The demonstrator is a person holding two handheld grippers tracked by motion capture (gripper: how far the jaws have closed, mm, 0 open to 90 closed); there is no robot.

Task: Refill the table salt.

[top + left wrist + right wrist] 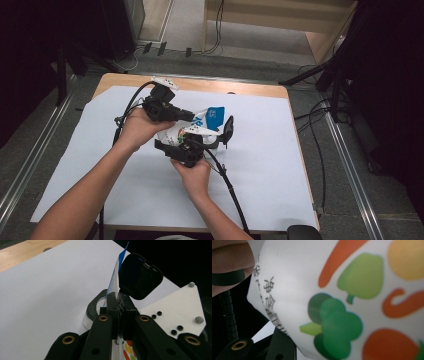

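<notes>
The white packet, printed with vegetables and topped by a blue strip, is up off the table, held between my two grippers above the middle of the white sheet that covers the wooden tabletop. In the left gripper view its thin upper edge stands on end right at my jaw tips, and my left gripper has its two black fingers pressed together on that edge, pinching it flat with no gap showing. From above, my left gripper comes in from the far left side of the packet, the cable looping back over my hand. My right gripper sits on the near side of the packet, its jaws standing partly apart around the bulkier body; the right gripper view looks straight onto the printed face, with broccoli, a green pepper and orange shapes beside a column of black characters, so close that I cannot tell whether those pads press on it. My right hand grips the tool from below, its cable trailing toward the near edge of the table.
</notes>
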